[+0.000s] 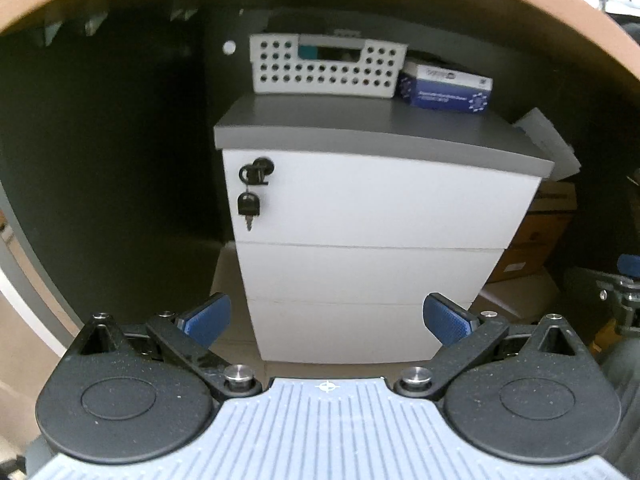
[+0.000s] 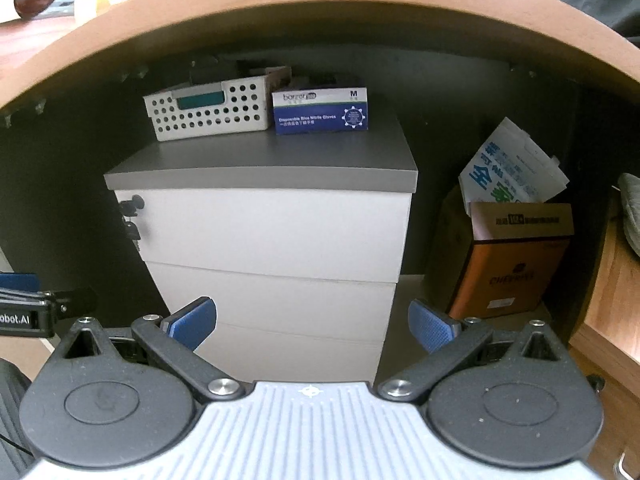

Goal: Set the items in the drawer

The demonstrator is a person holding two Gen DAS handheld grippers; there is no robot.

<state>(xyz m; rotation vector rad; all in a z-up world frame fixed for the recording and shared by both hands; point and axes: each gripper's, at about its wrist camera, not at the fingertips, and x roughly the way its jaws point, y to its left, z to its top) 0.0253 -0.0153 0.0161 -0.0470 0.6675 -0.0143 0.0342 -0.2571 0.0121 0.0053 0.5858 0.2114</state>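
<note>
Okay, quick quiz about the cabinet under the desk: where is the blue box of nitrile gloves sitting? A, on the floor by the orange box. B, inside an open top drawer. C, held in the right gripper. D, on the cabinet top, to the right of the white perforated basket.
D: the nitrile glove box rests on the grey cabinet top, right of the white perforated basket; all three drawers are shut and both grippers are open and empty.

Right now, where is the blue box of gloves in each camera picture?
Left wrist view: the blue glove box is upper right of centre, on the grey cabinet top, right of the white holey basket.
Right wrist view: the glove box is upper centre, again just right of the basket.
Shared landmark: the keys hanging at the top drawer's left corner.
</note>
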